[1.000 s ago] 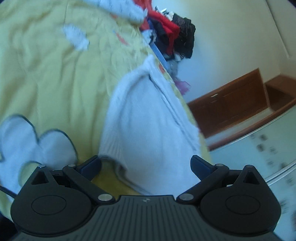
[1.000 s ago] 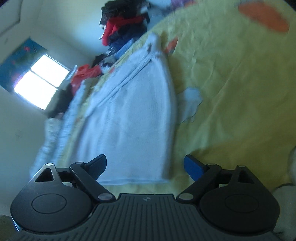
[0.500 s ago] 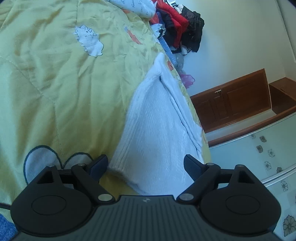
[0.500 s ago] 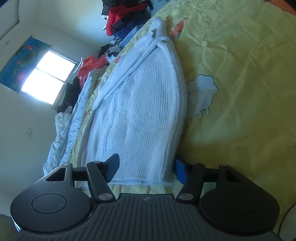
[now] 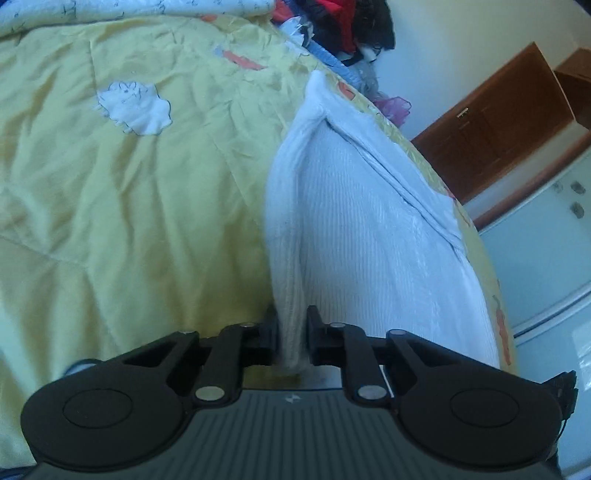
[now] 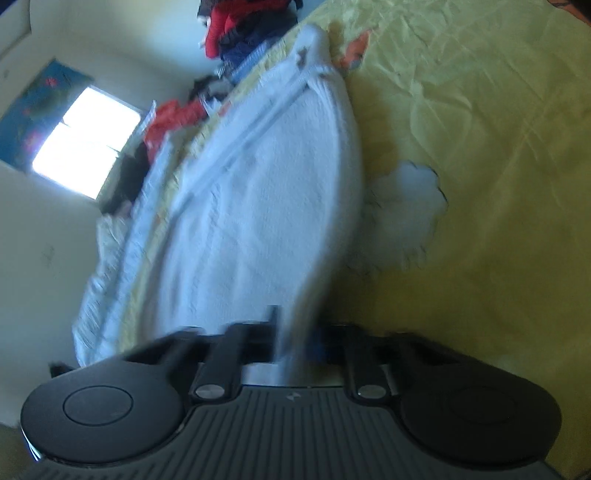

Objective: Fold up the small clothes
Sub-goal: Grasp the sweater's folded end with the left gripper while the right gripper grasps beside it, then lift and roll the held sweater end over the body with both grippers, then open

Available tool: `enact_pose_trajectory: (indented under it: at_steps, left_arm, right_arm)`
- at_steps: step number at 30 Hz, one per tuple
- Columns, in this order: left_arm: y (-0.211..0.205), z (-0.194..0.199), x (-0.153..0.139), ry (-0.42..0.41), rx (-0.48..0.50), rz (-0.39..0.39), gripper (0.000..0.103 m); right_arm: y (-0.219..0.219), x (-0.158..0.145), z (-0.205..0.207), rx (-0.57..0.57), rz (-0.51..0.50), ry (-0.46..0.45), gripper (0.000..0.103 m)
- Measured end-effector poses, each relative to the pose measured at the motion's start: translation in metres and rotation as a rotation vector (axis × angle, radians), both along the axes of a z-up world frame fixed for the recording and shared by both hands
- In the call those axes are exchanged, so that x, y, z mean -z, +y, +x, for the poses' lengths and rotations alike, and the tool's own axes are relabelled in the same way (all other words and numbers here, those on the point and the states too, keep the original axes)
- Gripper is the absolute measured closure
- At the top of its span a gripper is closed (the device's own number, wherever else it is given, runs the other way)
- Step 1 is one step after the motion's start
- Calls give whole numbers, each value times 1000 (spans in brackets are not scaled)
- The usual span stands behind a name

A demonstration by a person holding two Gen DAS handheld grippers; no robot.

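Mostly yellow bed quilt [image 5: 129, 206], creased, white sheep patches, filling the frame. Left wrist view: bare quilt on the left, white knit garment [image 5: 369, 240] lying along the bed's right edge, a pile of red and dark clothes [image 5: 347, 22] at the far end, wooden cabinet [image 5: 491, 136] and pale wall beyond. Left gripper [image 5: 291, 332] jaws closing, pinched on the garment's near corner, knit bunched between the pads. Right wrist view, blurred: bright window [image 6: 85, 147] far left, a printed sheet trailing over that bed edge, the garment beside it, open quilt to the right. Right gripper [image 6: 293, 339] jaws closing, clamped on the garment's near hem.
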State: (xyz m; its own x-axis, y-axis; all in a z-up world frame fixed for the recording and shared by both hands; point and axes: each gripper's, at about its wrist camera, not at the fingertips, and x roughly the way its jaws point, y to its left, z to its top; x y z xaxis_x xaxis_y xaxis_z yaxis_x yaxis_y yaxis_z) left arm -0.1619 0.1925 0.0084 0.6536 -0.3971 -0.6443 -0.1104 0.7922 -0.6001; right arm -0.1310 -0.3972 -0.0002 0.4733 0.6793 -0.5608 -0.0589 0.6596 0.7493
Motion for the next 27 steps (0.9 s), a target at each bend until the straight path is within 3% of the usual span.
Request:
enact_pose_trajectory:
  at_steps: [7,9,11,12,14,15,16,17,22,27]
  left_arm:
    - [8,6,4,11,44,-67,84]
    - [7,13,5,9,70,-81,76]
    - [5,17,3,-3,94,-104,59]
    - [4,18,2,-5,104,-107,58]
    - [-1,23,0,-2,119,-79,62]
    - [-4,24,-2,1,127,-47,68]
    - [-7,26,-4,13,130,7,91]
    - [-9,27,-5,27,132,57,94]
    - [-7,25,-21,7,157,69,95]
    - [7,38,-53,-113,146,-15,95]
  right_arm:
    - [-5,7,-7,-29,62,24,81]
    - [-6,8,-2,-36,81,42,80]
    - [-9,11,3,-40,127,66,77]
    - [-10,12,5,-44,137,74,77]
    - [-10,13,7,-58,145,77,80]
    - [-11,13,8,-64,138,78,84]
    - [-11,15,8,-74,126,73,89]
    - [-12,16,7,-81,146,58,92]
    - [-19,2,2,-78,175,-15,91]
    - [-30,-18,18,-56,281,-83,91]
